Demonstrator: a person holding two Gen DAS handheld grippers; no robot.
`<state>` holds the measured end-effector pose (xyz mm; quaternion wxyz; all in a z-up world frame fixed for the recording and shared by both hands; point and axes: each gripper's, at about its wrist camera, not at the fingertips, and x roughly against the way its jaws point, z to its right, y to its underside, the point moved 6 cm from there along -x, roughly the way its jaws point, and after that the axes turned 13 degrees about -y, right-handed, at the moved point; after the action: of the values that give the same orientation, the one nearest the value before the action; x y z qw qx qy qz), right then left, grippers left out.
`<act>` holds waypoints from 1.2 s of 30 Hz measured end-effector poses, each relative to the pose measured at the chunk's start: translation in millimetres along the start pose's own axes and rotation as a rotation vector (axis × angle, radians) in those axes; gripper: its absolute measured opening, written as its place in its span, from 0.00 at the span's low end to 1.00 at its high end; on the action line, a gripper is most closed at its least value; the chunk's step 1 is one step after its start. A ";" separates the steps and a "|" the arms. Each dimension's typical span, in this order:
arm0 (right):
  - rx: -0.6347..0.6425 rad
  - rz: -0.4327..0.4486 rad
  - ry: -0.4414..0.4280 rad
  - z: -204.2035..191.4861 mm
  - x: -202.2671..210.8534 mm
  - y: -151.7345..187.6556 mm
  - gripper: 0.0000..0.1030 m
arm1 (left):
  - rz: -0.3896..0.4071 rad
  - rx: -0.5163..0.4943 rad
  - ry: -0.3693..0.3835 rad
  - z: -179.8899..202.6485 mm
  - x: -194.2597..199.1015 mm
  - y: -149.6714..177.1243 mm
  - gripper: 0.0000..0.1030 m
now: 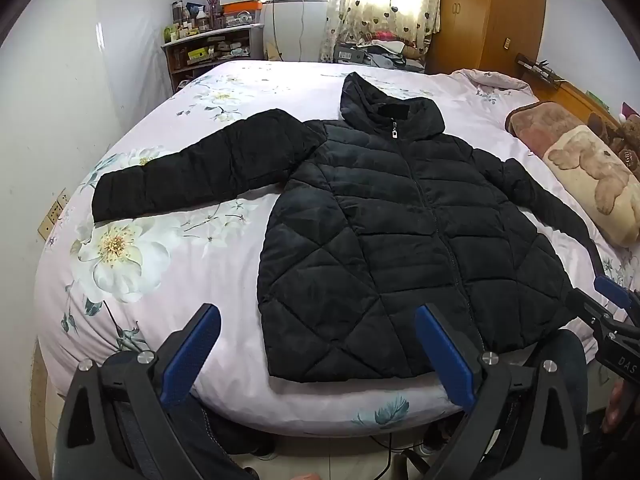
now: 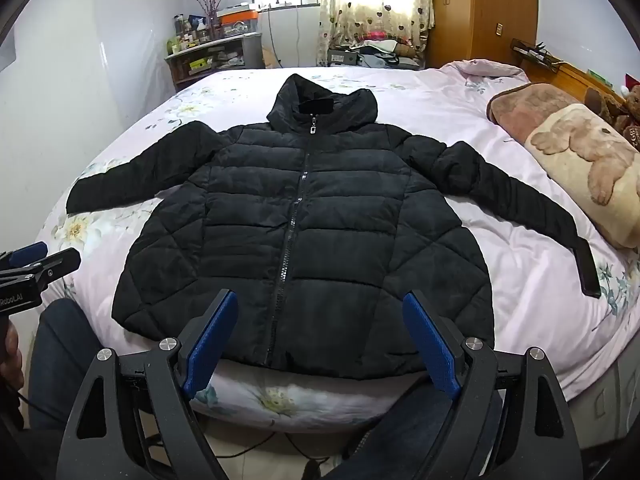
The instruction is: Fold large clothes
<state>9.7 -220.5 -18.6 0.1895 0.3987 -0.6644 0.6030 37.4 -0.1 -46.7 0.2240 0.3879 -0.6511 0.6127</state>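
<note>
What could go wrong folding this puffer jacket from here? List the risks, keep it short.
1. The black puffer jacket is thick and quilted, so a folded sleeve may spring back open.
2. Its hem lies right at the bed's near edge; a tug toward you could slide the jacket off.
3. The right sleeve cuff lies close to the teddy-bear pillow; the right hand-held gripper could snag the pillow while reaching for it.
</note>
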 end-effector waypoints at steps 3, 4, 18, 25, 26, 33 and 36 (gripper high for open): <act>0.001 -0.006 0.002 0.3 -1.0 0.6 0.82 | -0.001 0.003 0.006 0.2 0.4 0.2 0.96; 0.003 -0.002 0.004 0.2 -0.7 0.5 0.82 | -0.001 0.004 0.007 0.3 0.7 0.3 0.96; 0.000 -0.007 0.005 -2.9 0.0 -2.7 0.82 | -0.004 0.005 0.016 -3.8 -1.0 11.9 0.96; -0.001 -0.010 0.007 0.1 -2.0 -1.3 0.82 | -0.016 -0.004 0.017 4.9 -1.9 6.8 0.96; -0.001 -0.011 0.008 0.1 -2.0 -1.3 0.82 | -0.015 -0.004 0.017 5.4 -1.6 6.9 0.96; -0.001 -0.012 0.008 -0.2 -3.8 2.4 0.82 | -0.017 -0.004 0.019 6.0 -0.9 7.6 0.96; -0.003 -0.015 0.009 0.0 -3.9 1.7 0.82 | -0.017 -0.004 0.019 7.0 0.4 8.1 0.96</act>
<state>10.8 -219.4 -22.6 0.1973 0.4008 -0.6615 0.6024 32.1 -7.5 -52.5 0.2361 0.3870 -0.6468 0.6133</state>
